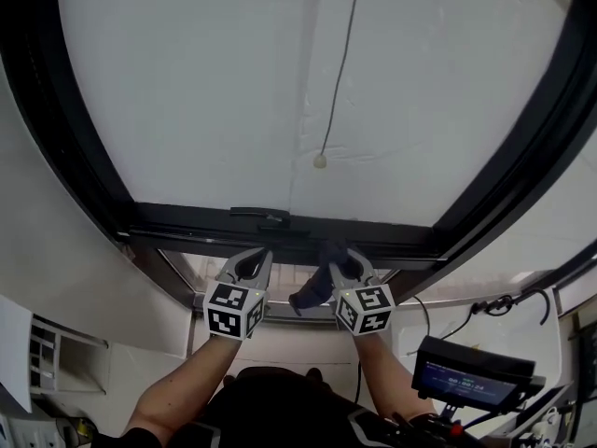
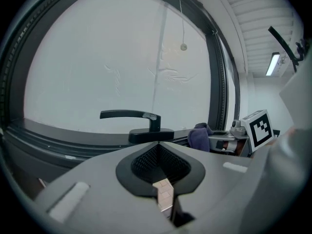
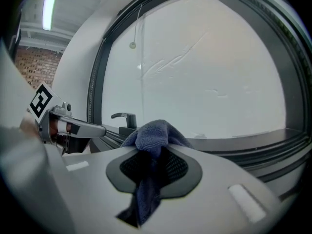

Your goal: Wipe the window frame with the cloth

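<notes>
Head view puts both of your tools just below the window handle (image 1: 261,215), which sits on the bottom rail of the dark window frame (image 1: 187,220). Your left tool (image 1: 250,261) is a little to the left of the handle and your right tool (image 1: 343,261) a little to its right. The two are side by side, near each other but apart.

In the left gripper view, the left tool's jaws are pressed together at the tips with nothing between them — a closed, empty tool pointing up at the handle's base. The handle's lever lies level and reaches left from that base.

In the right gripper view, the right tool's jaws are clamped on the dark blue cloth (image 3: 153,135). A bunched fold bulges out past the jaw tips, and a tail hangs back down through the hollow between the jaws toward the camera. In the head view that tail dangles beside the right tool, on the side toward the handle. The bunched end is up by the frame's bottom rail, right of the handle — no view shows whether it touches the rail.

Above the handle, a thin pull cord (image 1: 340,63) hangs down across the white pane (image 1: 187,91) and ends in a small bead (image 1: 320,161).
</notes>
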Available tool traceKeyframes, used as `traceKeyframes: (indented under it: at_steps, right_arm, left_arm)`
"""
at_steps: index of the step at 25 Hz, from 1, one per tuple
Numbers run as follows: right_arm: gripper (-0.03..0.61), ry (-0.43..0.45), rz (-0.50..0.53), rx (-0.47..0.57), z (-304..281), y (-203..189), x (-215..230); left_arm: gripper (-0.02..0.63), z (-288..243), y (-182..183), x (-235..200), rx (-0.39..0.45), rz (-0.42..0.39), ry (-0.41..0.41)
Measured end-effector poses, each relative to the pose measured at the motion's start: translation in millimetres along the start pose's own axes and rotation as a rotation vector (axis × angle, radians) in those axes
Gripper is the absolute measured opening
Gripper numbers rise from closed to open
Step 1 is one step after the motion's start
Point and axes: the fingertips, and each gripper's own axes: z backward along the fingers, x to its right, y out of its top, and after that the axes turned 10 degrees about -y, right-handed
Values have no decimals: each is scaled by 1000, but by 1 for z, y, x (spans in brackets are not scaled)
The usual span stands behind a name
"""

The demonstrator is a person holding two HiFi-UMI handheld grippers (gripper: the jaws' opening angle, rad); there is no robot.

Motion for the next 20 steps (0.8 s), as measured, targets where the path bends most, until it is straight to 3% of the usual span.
traceKeyframes:
  at_steps: [20]
  right_arm:
    - [55, 98, 33, -5, -30, 2, -85]
  left_arm:
    - [-6, 65, -15, -58, 28, 57, 89]
